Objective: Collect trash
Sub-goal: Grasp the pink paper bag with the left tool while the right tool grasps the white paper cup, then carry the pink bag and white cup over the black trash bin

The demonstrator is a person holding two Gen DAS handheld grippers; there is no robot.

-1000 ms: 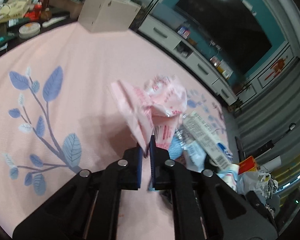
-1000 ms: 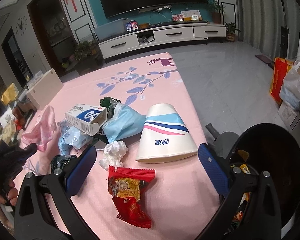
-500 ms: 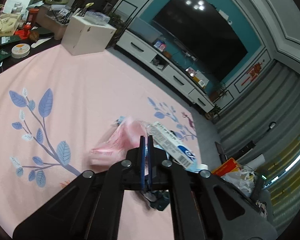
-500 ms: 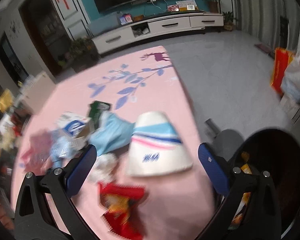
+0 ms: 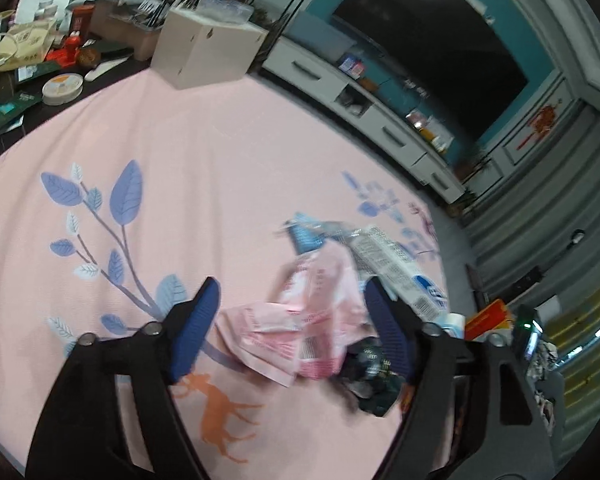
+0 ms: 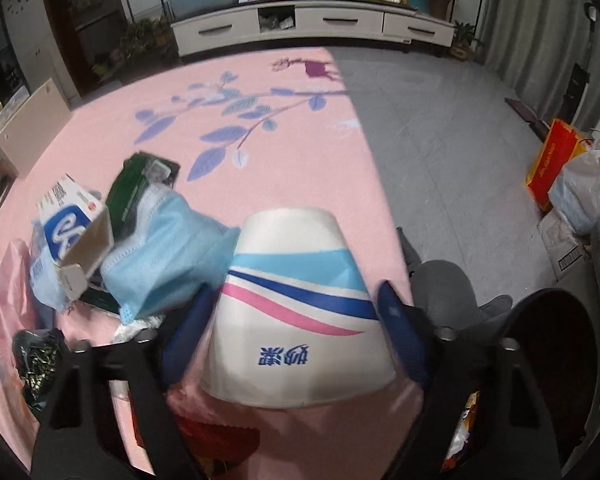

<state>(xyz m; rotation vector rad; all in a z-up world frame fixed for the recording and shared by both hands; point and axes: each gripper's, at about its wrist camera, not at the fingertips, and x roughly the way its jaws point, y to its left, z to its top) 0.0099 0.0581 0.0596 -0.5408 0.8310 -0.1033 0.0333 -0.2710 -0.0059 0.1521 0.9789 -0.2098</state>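
A crumpled pink wrapper lies loose on the pink tablecloth. My left gripper hovers just above it, its jaws opening, and the pads touch nothing. In the right wrist view a white paper cup with blue and pink stripes lies on its side. My right gripper straddles it, jaws closing, with the blue pads close beside its walls; no squeeze shows. A blue face mask, a white and blue carton and a red snack wrapper lie around the cup.
A dark bin with wrappers inside stands beyond the table edge at the right. A green packet and a dark crumpled bag lie left of the cup. A beige box and clutter sit at the table's far end.
My left gripper opened and let go of the pink wrapper, which dropped onto the cloth. My right gripper came down over the paper cup and its jaws narrowed around it.
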